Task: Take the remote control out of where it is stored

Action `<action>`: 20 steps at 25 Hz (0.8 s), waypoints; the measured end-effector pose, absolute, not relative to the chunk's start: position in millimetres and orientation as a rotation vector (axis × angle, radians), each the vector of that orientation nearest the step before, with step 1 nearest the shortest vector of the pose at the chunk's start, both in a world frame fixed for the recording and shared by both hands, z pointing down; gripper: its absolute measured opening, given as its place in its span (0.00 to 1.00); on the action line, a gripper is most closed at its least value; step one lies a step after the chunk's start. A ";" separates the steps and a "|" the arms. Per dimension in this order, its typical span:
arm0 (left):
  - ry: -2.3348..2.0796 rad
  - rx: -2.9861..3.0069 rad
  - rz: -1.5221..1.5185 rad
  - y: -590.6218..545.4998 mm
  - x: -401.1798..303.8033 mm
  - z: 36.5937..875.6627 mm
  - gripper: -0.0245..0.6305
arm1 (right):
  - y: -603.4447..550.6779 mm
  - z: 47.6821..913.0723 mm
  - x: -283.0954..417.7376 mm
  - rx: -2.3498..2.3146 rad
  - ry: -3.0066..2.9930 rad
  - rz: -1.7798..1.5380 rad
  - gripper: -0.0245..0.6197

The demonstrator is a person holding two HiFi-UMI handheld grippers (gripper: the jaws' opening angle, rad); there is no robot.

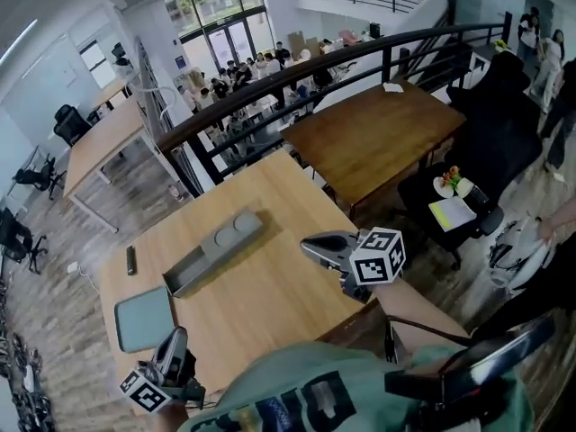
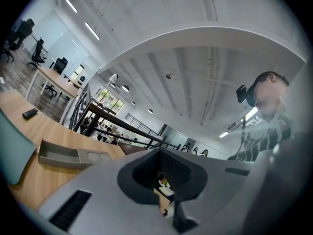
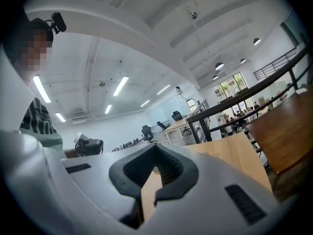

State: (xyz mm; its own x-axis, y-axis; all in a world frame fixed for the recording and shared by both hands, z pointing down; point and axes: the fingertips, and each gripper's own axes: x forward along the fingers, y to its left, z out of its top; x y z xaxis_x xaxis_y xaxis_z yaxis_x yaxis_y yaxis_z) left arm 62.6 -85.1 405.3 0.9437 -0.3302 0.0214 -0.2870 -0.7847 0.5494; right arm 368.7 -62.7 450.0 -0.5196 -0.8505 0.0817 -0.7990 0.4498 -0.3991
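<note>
A small black remote control (image 1: 130,259) lies flat on the light wooden table (image 1: 270,295), to the left of a grey storage box (image 1: 232,234) whose drawer (image 1: 187,274) stands pulled out; nothing shows inside it. The left gripper view has the remote (image 2: 30,113) and the box (image 2: 73,155) far off to its left. My left gripper (image 1: 174,338) hangs over the table's near left corner, shut and empty. Over the table's right edge, my right gripper (image 1: 308,244) points left toward the box with its jaws together, nothing between them. Both grippers (image 2: 160,156) (image 3: 155,163) are well short of the box.
A grey-green mat (image 1: 144,318) lies at the near left of the table. Beyond are a darker wooden table (image 1: 378,133), a black railing (image 1: 270,97) and a black office chair (image 1: 490,151). Several people sit on the floor below.
</note>
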 end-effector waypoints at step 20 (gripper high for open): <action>-0.467 2.557 -0.263 -145.4 -123.5 387.7 0.04 | -113.0 411.6 193.7 -1.516 2.564 -0.542 0.04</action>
